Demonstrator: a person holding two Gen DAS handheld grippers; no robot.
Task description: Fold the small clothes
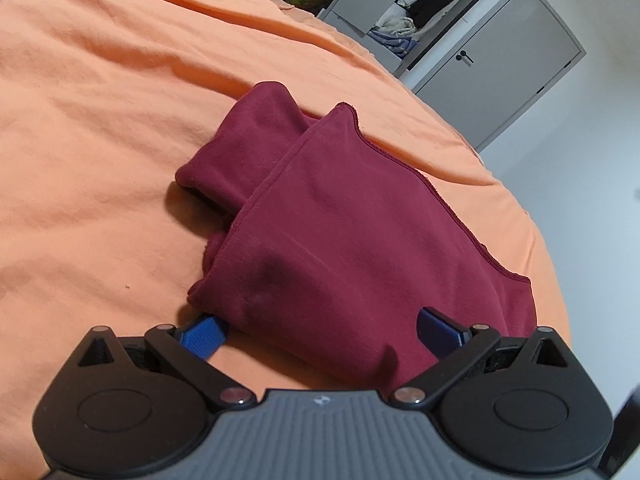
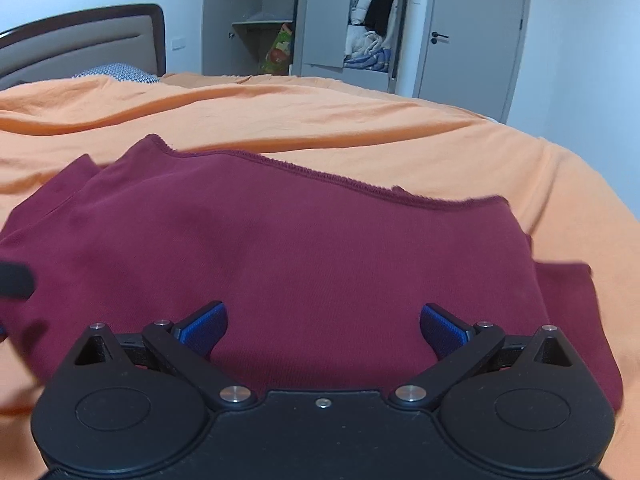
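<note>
Lying folded on the orange bedsheet (image 1: 100,120), the maroon garment (image 1: 320,220) sits before both released grippers.

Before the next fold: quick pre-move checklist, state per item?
1. Left claw open: ok.
2. Right claw open: ok.
3. Garment lying on the bed, not hanging off: ok.
4. Garment free of both claws: ok, neither grips cloth.
5. Top layer flat: ok, only slight ripples at the raw edge.
6. Lower layers aligned: not ok, a folded part sticks out to one side.
</note>
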